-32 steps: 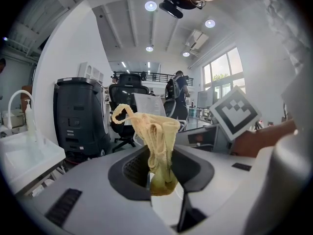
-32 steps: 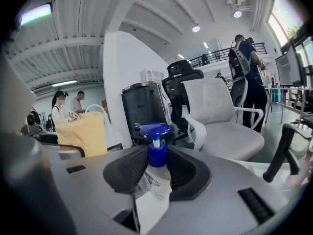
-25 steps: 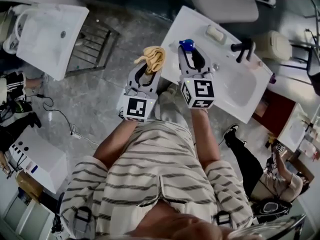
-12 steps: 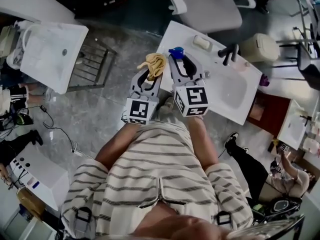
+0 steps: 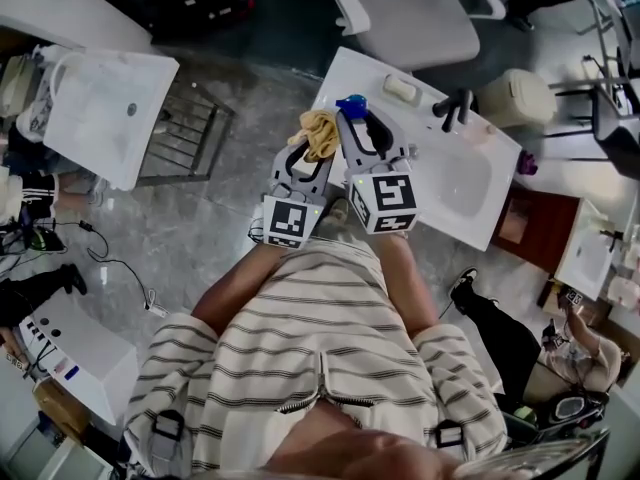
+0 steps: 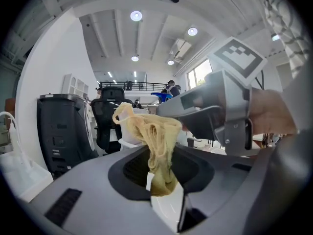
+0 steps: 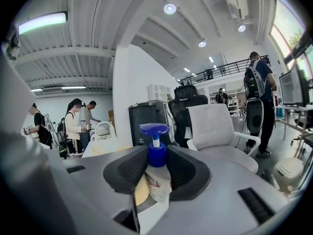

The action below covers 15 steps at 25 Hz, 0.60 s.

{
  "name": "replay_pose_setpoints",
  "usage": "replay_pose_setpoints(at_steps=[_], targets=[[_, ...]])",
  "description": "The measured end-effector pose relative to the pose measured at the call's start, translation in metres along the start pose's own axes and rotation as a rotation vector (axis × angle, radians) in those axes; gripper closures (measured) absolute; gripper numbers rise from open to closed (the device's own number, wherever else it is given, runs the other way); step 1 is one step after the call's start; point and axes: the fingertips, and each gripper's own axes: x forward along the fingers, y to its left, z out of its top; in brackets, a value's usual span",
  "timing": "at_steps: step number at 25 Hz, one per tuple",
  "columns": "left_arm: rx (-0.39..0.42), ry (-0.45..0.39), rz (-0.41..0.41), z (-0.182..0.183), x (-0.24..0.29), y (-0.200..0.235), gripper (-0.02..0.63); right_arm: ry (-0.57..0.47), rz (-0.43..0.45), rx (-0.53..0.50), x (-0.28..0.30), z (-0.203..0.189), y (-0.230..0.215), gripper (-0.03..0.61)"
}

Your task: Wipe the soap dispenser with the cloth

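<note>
Item 1: right gripper [image 5: 362, 128] [image 7: 156, 166], grey, with a square-marker cube at its rear. Its fingers are clenched on the neck and shoulder of a small clear plastic soap dispenser with a blue pump head [image 5: 352, 104] [image 7: 155, 153], which stands upright. In the head view the dispenser shows at upper centre of the frame, over the left end of the white sink tabletop [image 5: 345, 73].

Item 2: left gripper [image 5: 312, 153] [image 6: 164, 190], same make, just left of the right one. Its fingers are pinched on the lower end of a crumpled pale-yellow cloth [image 5: 318, 130] [image 6: 152, 131]. The bunched top of the cloth rises past the fingertips, just beside the dispenser's left side. I cannot tell whether the two are pressed together.

Item 3: on the sink tabletop, a black tap [image 5: 455, 103] and a pale bar of soap [image 5: 402, 88], both to the right of the dispenser.

Item 4: white office chair [image 5: 420, 18] [image 7: 215, 129] beyond the tabletop, at top centre.

Item 5: second white basin [image 5: 100, 98], upper left, well apart from the rest.
</note>
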Motion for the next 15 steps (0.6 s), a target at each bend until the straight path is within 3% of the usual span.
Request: replay_pose_setpoints(at_steps=[9, 15], targets=[[0.021, -0.008, -0.028, -0.002, 0.002, -0.014, 0.503, -0.002, -0.016, -0.003, -0.004, 0.002, 0.001, 0.456], [0.082, -0.023, -0.071, -0.002, 0.008, -0.032, 0.503, -0.006, -0.021, -0.010, -0.008, 0.004, 0.000, 0.456]])
